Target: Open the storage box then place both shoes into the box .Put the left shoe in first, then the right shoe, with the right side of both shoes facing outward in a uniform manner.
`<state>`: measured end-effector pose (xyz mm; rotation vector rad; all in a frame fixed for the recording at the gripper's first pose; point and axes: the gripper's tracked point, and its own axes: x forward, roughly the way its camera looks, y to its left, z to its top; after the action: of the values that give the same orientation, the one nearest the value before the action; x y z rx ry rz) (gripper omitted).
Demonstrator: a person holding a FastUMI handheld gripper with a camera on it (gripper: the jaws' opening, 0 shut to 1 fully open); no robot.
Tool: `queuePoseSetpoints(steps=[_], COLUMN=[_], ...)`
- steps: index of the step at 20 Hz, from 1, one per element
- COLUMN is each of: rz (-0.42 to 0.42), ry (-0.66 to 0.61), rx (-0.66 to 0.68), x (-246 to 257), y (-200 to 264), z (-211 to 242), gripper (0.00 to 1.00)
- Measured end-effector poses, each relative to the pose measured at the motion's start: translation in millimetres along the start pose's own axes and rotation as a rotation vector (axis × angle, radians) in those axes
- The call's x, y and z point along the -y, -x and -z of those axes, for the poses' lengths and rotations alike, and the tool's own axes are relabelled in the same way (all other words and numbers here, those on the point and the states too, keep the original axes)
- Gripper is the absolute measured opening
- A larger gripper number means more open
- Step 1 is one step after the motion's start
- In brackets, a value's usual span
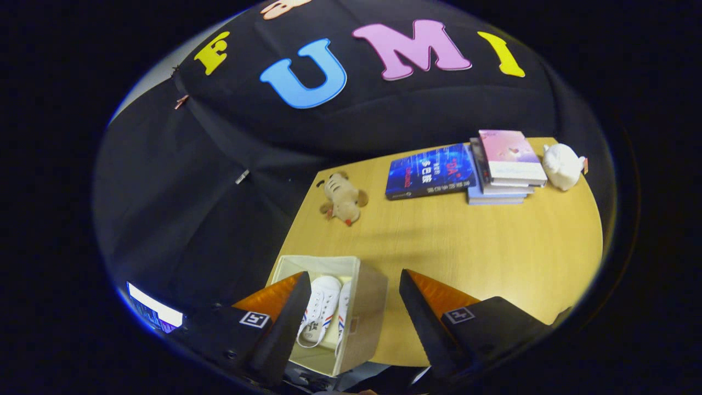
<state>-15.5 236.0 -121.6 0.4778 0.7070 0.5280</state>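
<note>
Between our spread fingers, at lower centre of the frame, we see the open box [366, 307] on the table [493, 247]; our gripper [351, 307] holds nothing. Both shoes [323, 310] lie inside, toes pointing away.

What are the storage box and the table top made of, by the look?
Storage box: probably fabric over stiff board, matte beige, straight thin walls. Table: wood-look top, likely laminate, with faint straight grain and a soft sheen. The gripper is open, holding nothing, its fingers either side of the box.
</note>
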Motion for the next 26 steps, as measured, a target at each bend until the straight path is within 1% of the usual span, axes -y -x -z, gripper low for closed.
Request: queuePoseSetpoints(steps=[7,9,13,19,23,26], rz=[0.169,0.211,0.283,0.326,0.311,0.31], ry=[0.125,0.16,0.221,0.293,0.299,0.314], rx=[0.245,0.294,0.387,0.488,0.507,0.516], x=[103.7,134.0,181.8,230.1,248.6,264.6], y=[70.2,83.6,124.8,177.2,207.1,221.2], z=[-87.8,-105.1,-136.1,-161.0,-161.8,-162.8], gripper=[0.99,0.99,0.99,0.99,0.99,0.99])
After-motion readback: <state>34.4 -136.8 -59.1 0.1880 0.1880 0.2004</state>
